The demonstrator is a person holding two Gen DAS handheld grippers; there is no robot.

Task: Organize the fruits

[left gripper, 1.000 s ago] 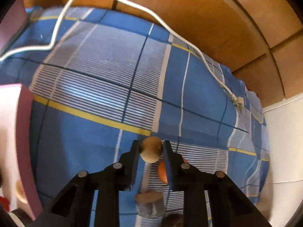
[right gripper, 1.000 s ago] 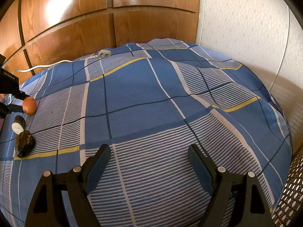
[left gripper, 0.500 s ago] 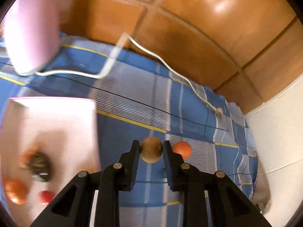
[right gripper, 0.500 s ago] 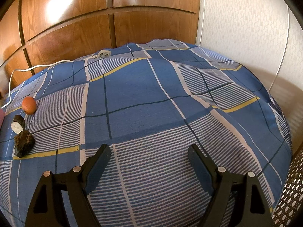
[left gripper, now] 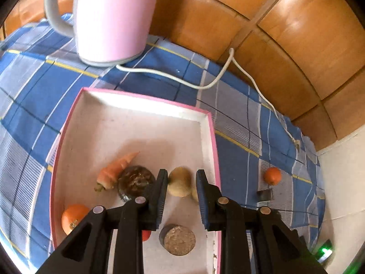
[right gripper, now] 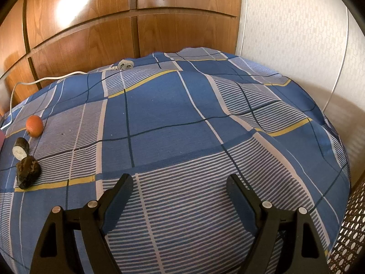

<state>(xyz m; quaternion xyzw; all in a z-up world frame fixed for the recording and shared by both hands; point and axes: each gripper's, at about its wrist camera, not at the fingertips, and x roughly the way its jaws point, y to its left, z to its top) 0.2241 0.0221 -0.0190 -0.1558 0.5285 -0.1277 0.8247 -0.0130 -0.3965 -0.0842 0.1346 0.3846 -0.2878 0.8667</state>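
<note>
My left gripper holds a round tan fruit between its jaws over the pink-rimmed white tray; a small gap shows on the fruit's right side. The tray holds a carrot, a dark brown fruit, an orange, a cut brown piece and a small red fruit. An orange, a cut dark piece and a dark lump lie on the blue plaid cloth. My right gripper is open and empty above the cloth.
A pink kettle stands behind the tray, its white cord trailing along the wooden wall to a plug. A white wall is at the right. A perforated basket shows at the right wrist view's lower right.
My left gripper has carried the tan fruit left from the loose fruits to above the tray, and its jaws have widened a little. The right gripper has not moved.
</note>
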